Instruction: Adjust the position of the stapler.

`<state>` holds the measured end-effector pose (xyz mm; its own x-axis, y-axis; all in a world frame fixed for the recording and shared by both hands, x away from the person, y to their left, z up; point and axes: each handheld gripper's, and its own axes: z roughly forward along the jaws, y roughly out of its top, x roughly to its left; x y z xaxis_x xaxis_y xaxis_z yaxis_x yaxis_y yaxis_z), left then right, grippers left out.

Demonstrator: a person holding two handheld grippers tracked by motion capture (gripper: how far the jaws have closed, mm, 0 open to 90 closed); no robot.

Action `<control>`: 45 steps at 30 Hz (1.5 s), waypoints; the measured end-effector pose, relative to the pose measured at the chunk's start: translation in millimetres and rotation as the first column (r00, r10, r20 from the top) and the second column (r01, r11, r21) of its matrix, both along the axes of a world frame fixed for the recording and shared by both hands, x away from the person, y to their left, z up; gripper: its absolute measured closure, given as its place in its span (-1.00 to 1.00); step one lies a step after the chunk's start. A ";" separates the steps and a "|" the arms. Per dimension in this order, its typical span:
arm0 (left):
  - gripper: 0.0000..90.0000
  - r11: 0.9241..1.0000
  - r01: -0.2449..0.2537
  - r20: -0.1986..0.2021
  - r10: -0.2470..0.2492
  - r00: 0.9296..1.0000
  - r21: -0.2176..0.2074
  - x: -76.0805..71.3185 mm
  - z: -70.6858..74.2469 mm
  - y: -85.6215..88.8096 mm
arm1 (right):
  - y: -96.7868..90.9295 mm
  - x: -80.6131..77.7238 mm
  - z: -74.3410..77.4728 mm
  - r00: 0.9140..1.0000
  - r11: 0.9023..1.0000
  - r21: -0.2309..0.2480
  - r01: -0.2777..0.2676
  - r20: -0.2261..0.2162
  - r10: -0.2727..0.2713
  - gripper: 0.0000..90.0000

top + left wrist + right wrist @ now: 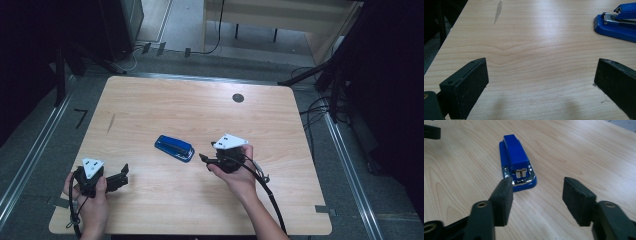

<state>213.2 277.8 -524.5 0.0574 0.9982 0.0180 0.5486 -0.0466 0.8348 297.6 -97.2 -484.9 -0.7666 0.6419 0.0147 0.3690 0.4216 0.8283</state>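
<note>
Stapler (174, 148), blue, lay near the table's (150, 105) middle, at ten o'clock from the right gripper (537, 195), whose half-spread jaws pinched nothing. It looked rigid, fairly heavy and smooth-topped; gripping across its sides seemed safest. The left gripper (541, 82) rested wide apart and empty at seven o'clock.

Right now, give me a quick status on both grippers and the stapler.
Left gripper open, nothing between fingers. Right gripper open, aimed at stapler, not touching. Stapler flat on table, path unobstructed.
</note>
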 end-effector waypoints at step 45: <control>-1.00 1.000 0.019 -0.010 -0.019 1.000 -0.008 0.5 -0.1 0.6 | 82.2 51.6 -35.1 0.988 0.993 -0.039 -0.112 -0.114 0.107 0.33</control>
